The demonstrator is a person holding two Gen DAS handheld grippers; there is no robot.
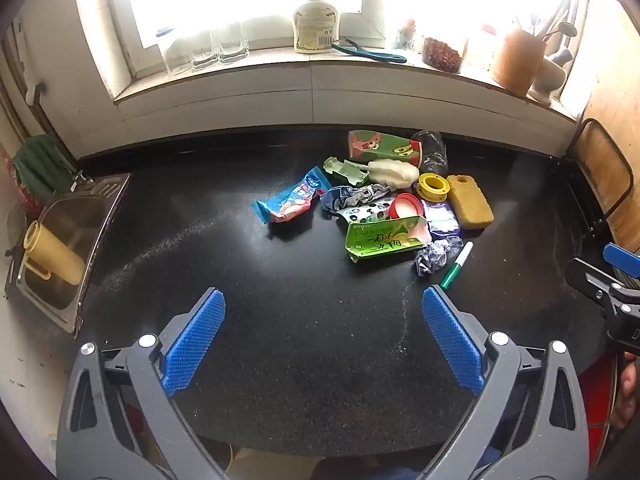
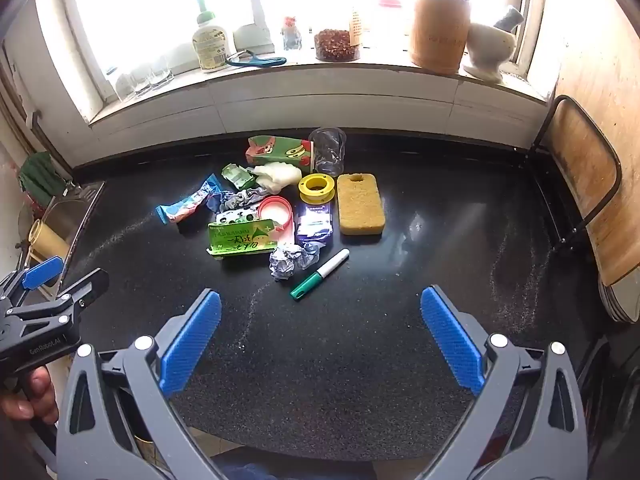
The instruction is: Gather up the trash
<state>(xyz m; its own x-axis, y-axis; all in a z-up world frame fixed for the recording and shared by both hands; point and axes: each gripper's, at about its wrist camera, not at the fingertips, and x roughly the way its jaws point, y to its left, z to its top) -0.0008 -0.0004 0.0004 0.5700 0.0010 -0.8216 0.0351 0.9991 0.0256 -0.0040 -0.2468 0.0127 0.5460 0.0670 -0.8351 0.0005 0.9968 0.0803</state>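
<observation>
A: Left gripper (image 1: 324, 300)?
B: Spread wide, nothing between the blue pads (image 1: 194, 342). Hung above bare black countertop (image 1: 280, 360), tilted down toward it.

A: Right gripper (image 2: 320, 300)?
B: Same: jaws as far apart as possible, empty, angled down over the counter near its front edge. Seen also at the right edge of the left wrist view, gripped by a hand (image 1: 628, 392).

A: And the trash?
B: Heaped in one cluster toward the back middle of the counter, well apart from both grippers. Blue snack wrapper (image 1: 290, 200) lay at the cluster's left, slightly apart from the rest. Flattened green carton (image 1: 384, 238) at the front, with crumpled foil (image 1: 434, 256) just beside it on the right. Green-and-white marker (image 2: 320, 274) lay nearest the grippers, slanted, just beside the foil.

A: Further back?
B: Yellow sponge (image 2: 360, 204) on the right side, flat. Yellow tape spool (image 2: 317, 187) just left of it. Red-rimmed lid (image 2: 276, 210), purple packet (image 2: 314, 222), white foam piece (image 2: 278, 174), cartoon-printed paper cup (image 2: 280, 152) on its side, clear plastic cup (image 2: 328, 151) upright beside that.

A: Surroundings?
B: Steel sink (image 1: 68, 236) at the far left. Windowsill (image 2: 280, 76) behind, crowded with a bottle (image 2: 210, 46), glasses, jars and a wooden utensil holder (image 2: 438, 34).
</observation>
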